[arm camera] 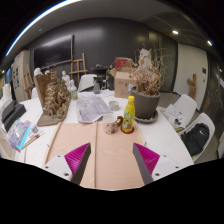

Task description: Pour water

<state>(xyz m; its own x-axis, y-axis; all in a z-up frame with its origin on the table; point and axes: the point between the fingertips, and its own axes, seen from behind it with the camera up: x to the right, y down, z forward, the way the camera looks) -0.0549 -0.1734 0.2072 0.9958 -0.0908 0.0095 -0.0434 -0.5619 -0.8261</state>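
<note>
A yellow bottle (pixel 128 115) with a red cap stands on the table (pixel 105 160), well beyond my fingers and a little to the right. A pale cup (pixel 111 123) stands just left of it. My gripper (pixel 112 163) is open and empty, its magenta pads (pixel 76 155) wide apart over bare tabletop. Nothing is between the fingers.
A potted dry plant (pixel 147 95) stands behind the bottle. Crumpled grey paper (pixel 91 107) lies mid-table, a brown dried bundle (pixel 55 100) to the left, a cardboard box (pixel 124 82) at the back. White chairs (pixel 197 135) flank the right side; dark cases (pixel 20 128) sit left.
</note>
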